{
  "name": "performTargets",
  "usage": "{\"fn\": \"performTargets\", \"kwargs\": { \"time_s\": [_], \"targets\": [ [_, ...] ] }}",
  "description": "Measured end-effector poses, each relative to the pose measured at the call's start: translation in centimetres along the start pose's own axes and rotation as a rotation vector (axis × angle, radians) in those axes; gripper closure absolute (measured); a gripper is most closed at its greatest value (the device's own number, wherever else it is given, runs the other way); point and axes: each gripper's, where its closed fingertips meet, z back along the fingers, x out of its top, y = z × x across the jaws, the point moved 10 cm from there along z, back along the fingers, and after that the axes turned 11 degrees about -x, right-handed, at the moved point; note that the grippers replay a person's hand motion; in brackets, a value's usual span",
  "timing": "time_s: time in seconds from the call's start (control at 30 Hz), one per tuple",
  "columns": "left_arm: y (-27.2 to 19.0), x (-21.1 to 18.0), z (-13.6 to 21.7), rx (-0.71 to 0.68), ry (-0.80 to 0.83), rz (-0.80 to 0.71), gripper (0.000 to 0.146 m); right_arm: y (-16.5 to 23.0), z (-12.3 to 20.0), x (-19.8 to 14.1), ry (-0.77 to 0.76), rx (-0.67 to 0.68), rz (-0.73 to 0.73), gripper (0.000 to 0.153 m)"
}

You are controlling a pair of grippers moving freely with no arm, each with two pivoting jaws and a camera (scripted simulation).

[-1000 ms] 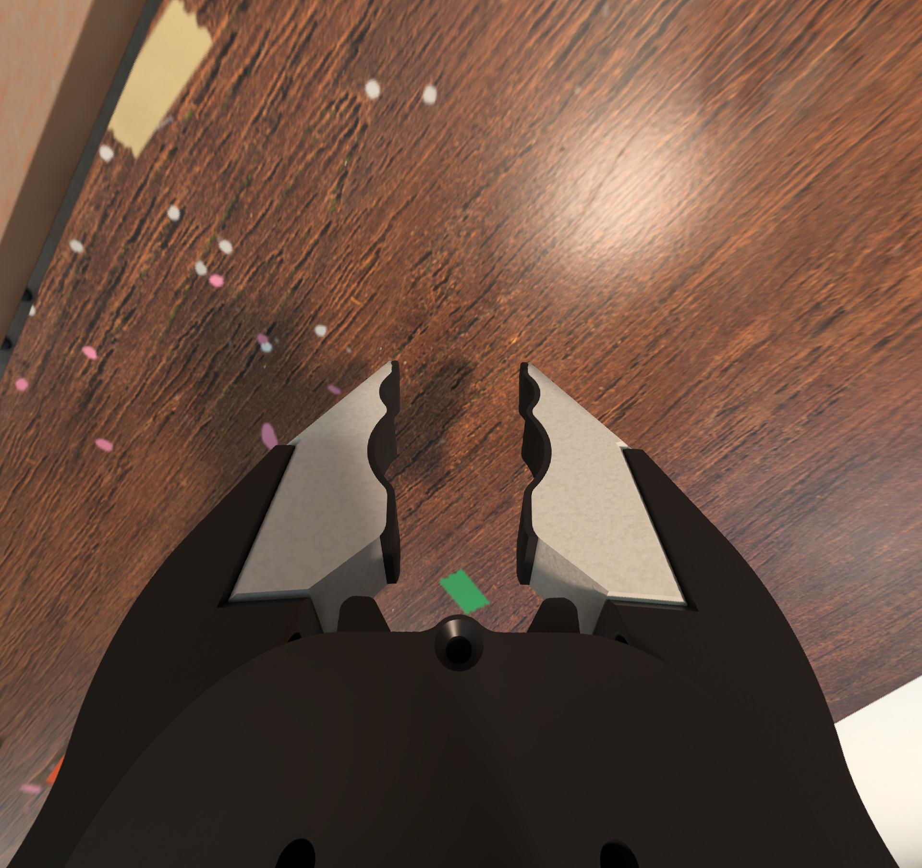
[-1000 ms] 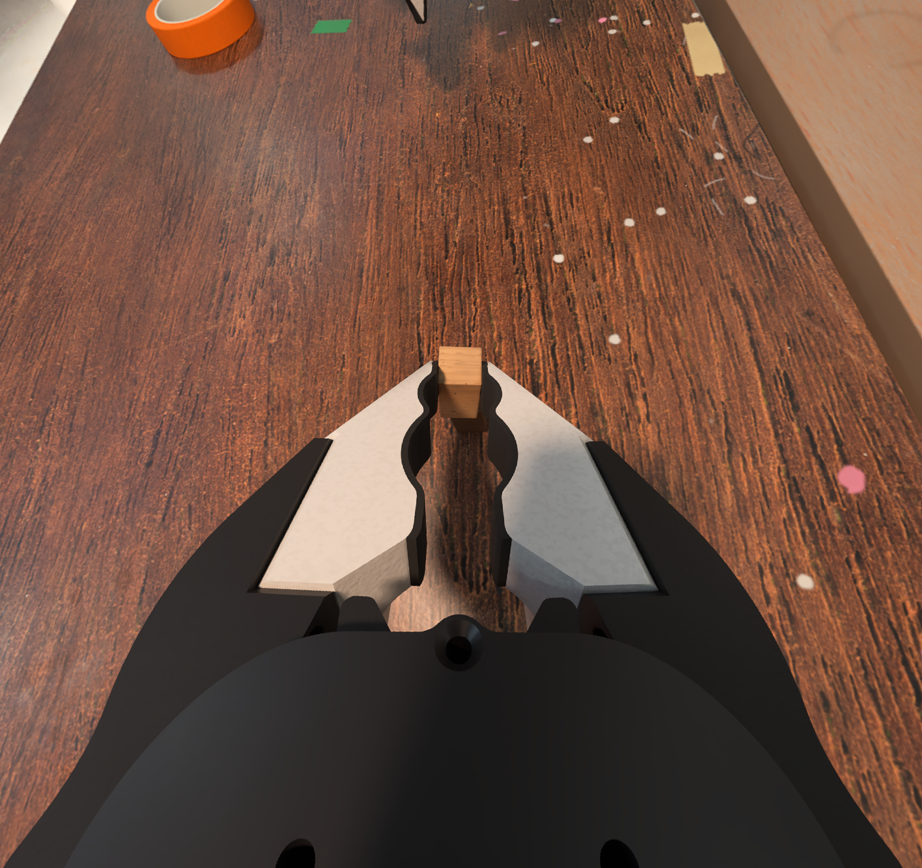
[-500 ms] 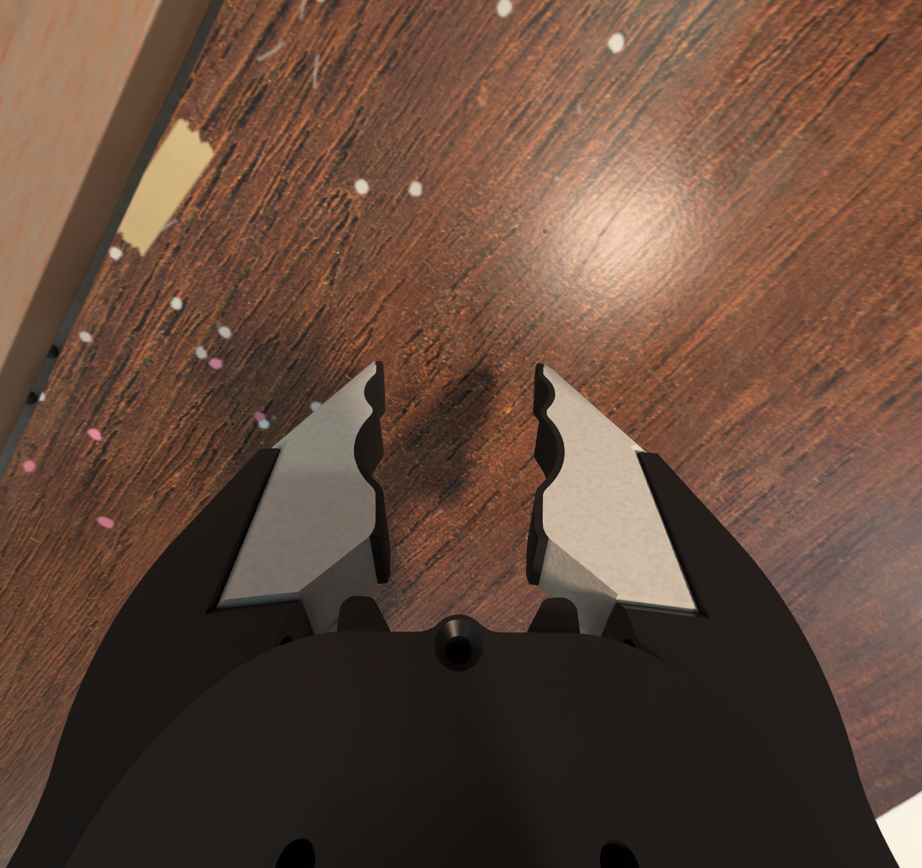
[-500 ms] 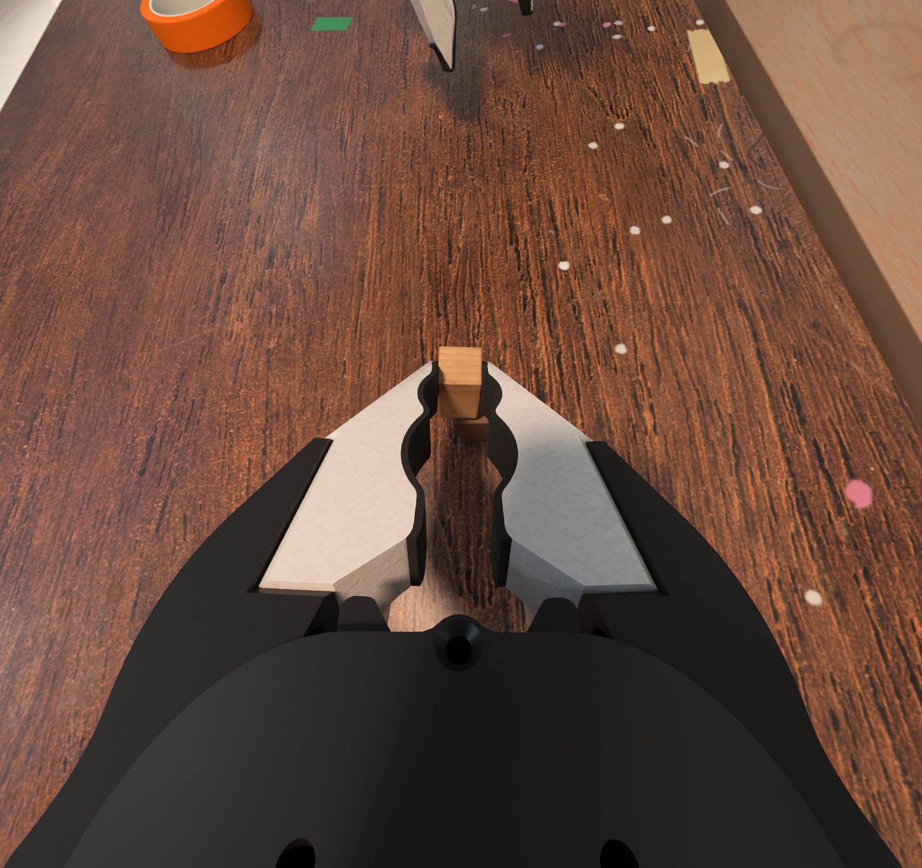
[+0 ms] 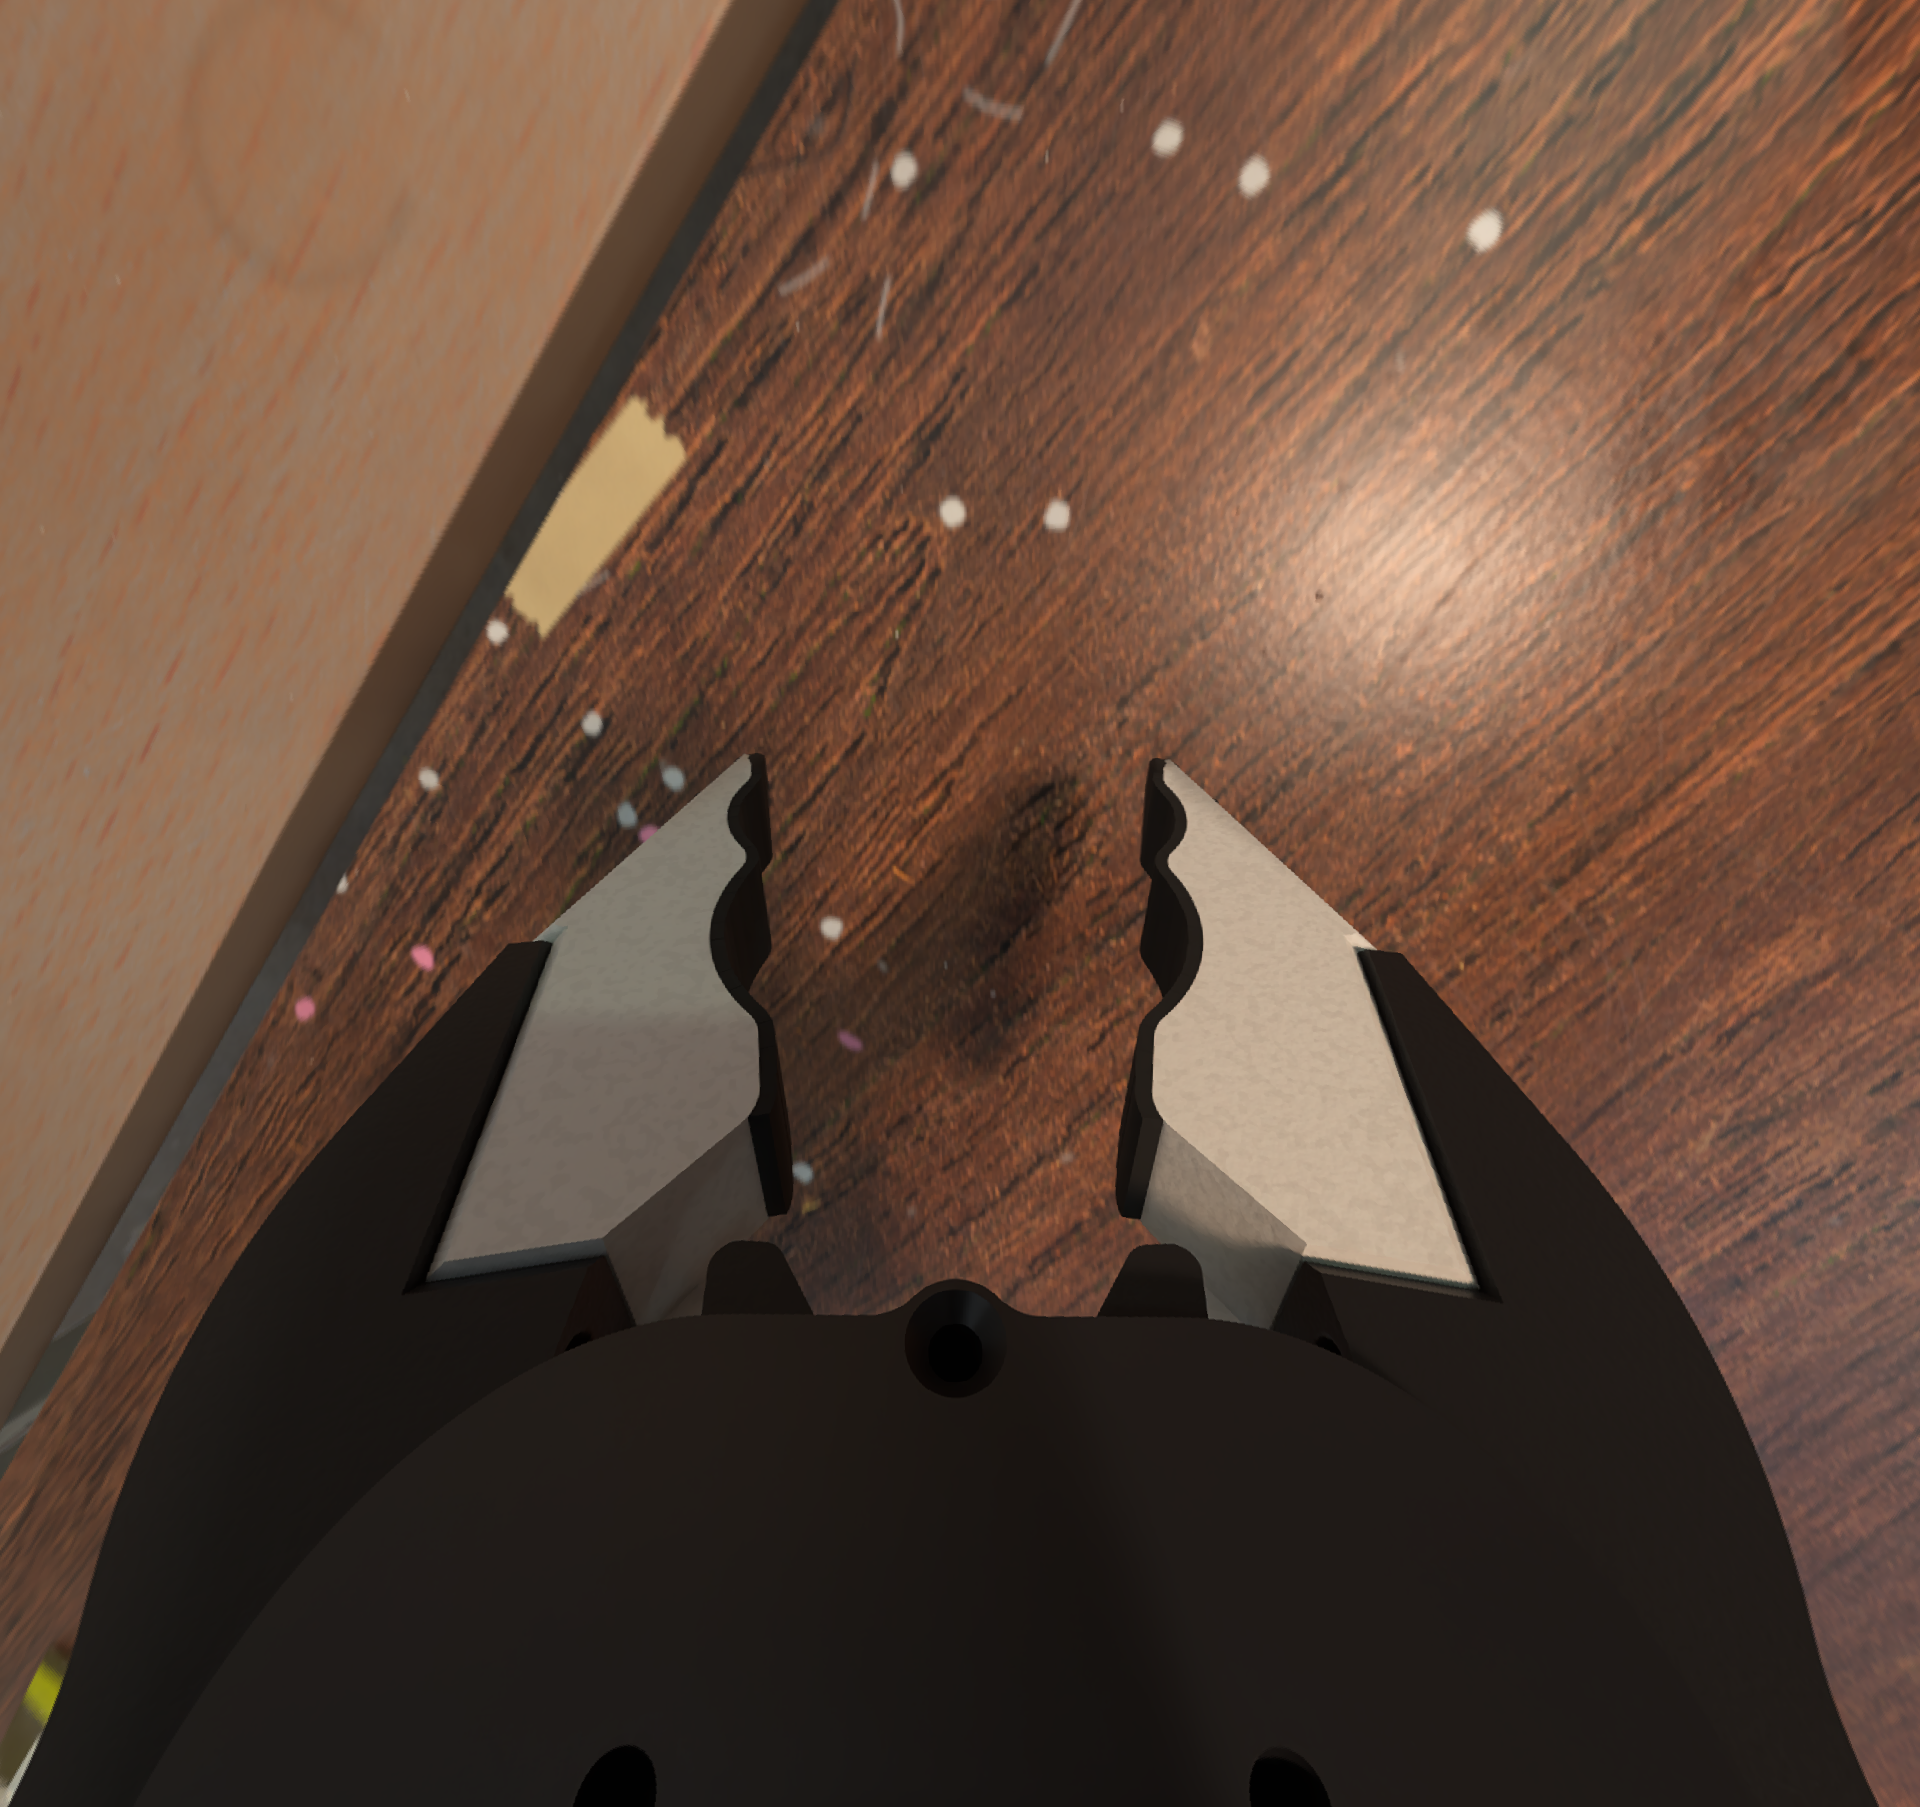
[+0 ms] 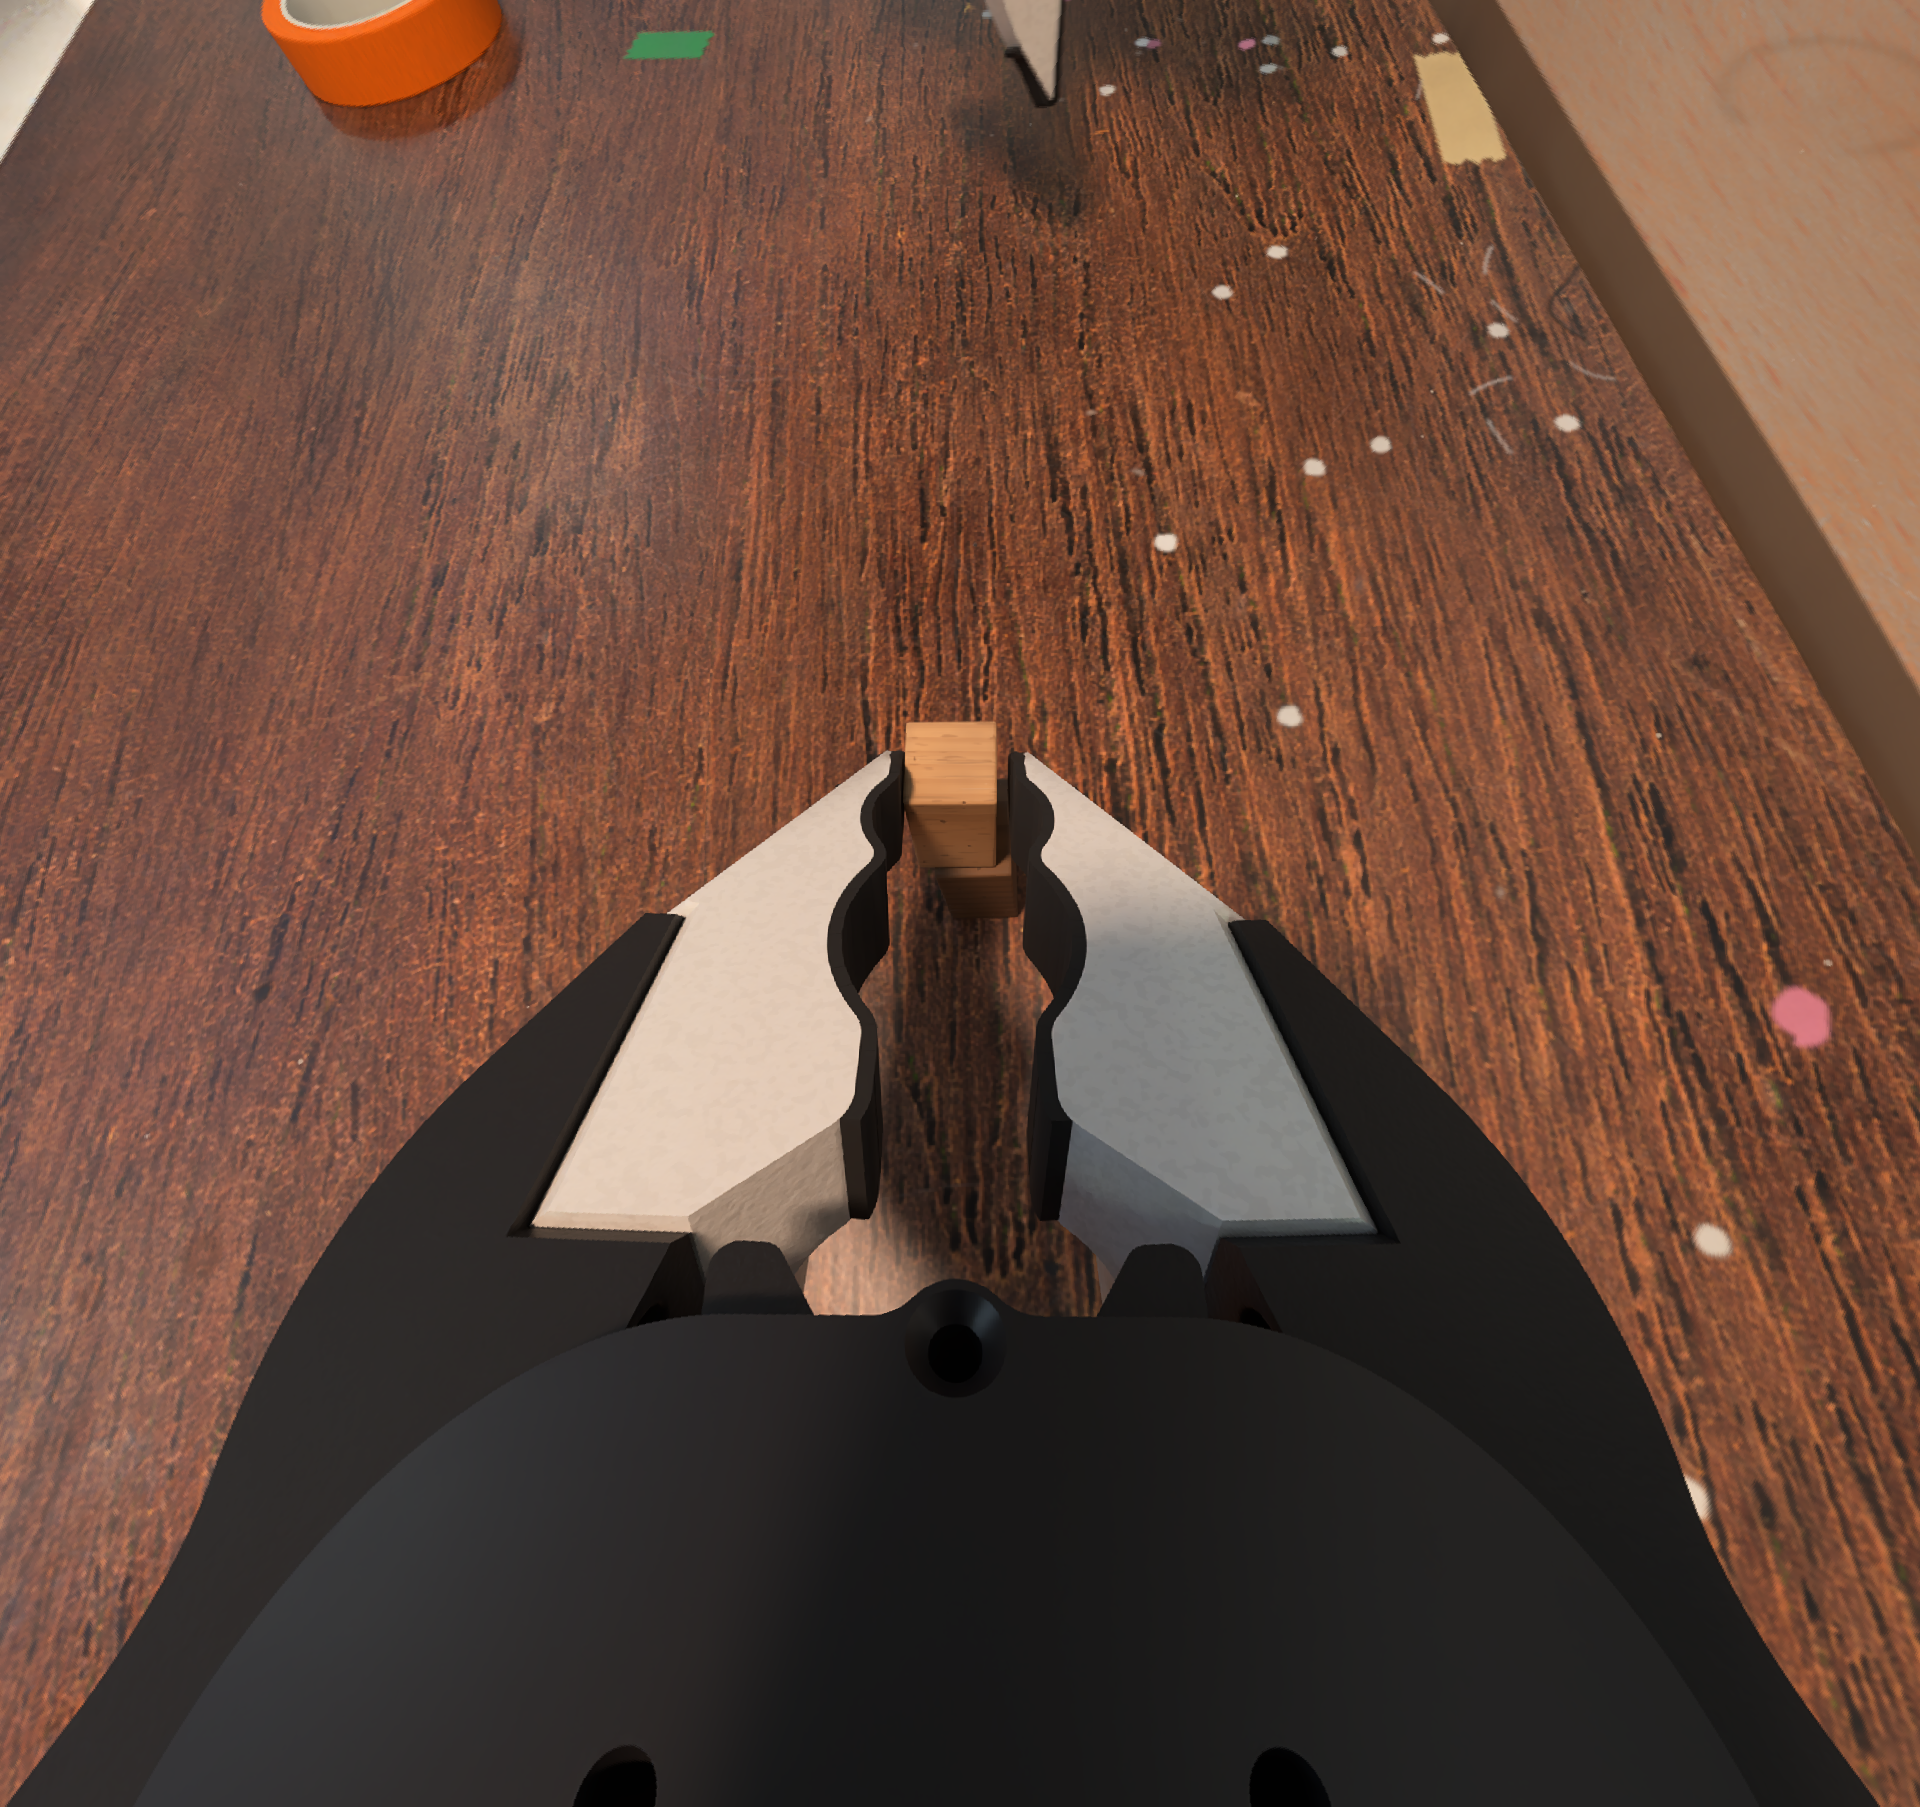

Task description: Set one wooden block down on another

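Right gripper (image 6: 954, 770) pinches the upper block (image 6: 951, 789) over the lower block (image 6: 982, 890) at mid-counter (image 6: 520, 510), contact unclear; left gripper (image 5: 954, 775) gapes wide, empty, near the counter's wall-side edge.

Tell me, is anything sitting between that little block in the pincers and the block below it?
Nothing visible. The right gripper holds the upper block just above the lower block, slightly offset.

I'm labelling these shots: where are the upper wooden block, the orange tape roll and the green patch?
upper wooden block (image 6: 951, 793), right wrist view, front face.
orange tape roll (image 6: 387, 32), right wrist view, outer wall.
green patch (image 6: 670, 45), right wrist view, its middle.
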Motion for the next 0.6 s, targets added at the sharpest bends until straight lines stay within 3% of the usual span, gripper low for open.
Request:
{"fn": "performTargets", "kwargs": {
  "time_s": [0.07,0.27,0.5,0.6],
  "targets": [
    [0.4,0.4,-0.4,-0.018,-0.033,-0.004,0.080,0.0,-0.1,-0.2,0.002,-0.001,-0.005,0.133],
    [1.4,0.6,-2.7,-0.069,0.081,0.010,0.092,0.1,-0.2,-0.4,0.001,-0.004,-0.017,0.133],
    [0.7,-0.7,-2.3,-0.147,0.129,0.023,0.122,-0.1,-0.3,-0.7,0.003,-0.010,-0.029,0.133],
    [0.2,-1.4,-1.6,-0.185,0.124,0.044,0.124,-0.1,-0.3,-0.9,0.005,-0.010,-0.030,0.133]
  ]
}}
